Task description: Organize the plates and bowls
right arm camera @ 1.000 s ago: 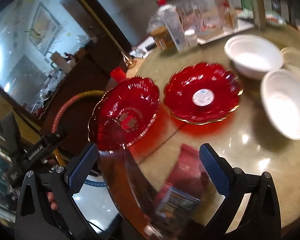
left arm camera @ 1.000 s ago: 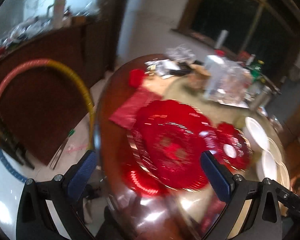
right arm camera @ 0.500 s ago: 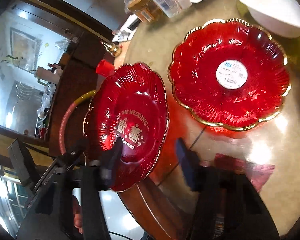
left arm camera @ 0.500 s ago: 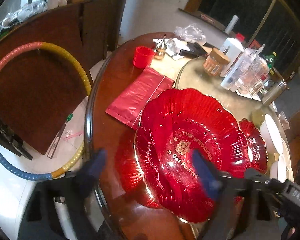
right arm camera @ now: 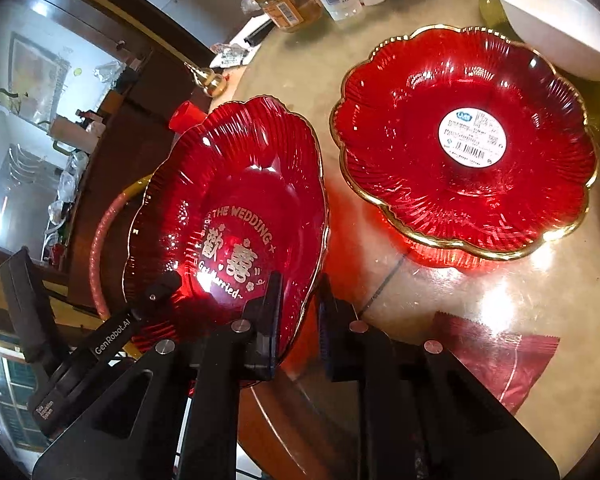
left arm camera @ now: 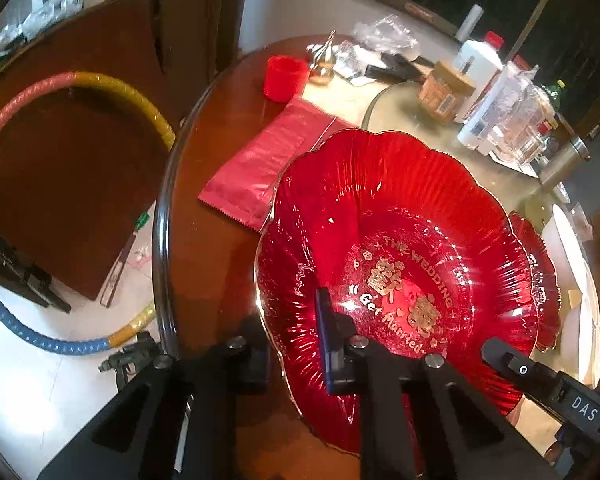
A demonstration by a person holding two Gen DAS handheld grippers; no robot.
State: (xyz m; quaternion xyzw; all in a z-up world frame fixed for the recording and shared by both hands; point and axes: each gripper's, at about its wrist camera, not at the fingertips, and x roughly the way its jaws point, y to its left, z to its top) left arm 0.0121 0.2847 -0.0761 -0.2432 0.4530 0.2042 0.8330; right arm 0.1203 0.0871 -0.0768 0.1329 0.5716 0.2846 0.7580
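**Both grippers pinch the wedding plate at the counter's edge**

The left gripper has its jaws drawn close on the near rim of the red wedding plate, one finger under the rim and the blue-padded one inside the dish. The right gripper does the same from the opposite side: its jaws pinch the scalloped gold rim of that plate, one finger over the red glass and one outside it. The plate is tilted and overhangs the edge of the counter, its gold lettering "THE WEDDING" and "Get Married" facing up.

Just beside it, further in on the counter's glass top, a second red plate lies flat with a white barcode sticker at its centre. A white bowl touches or nearly touches that plate's far rim. A red packet lies on the counter near the right gripper.

In the left wrist view, a red pouch lies along the counter's edge beyond the held plate, with a red cup past it. Jars and bottles crowd the far side. A coloured hoop stands on the floor off the counter's edge.
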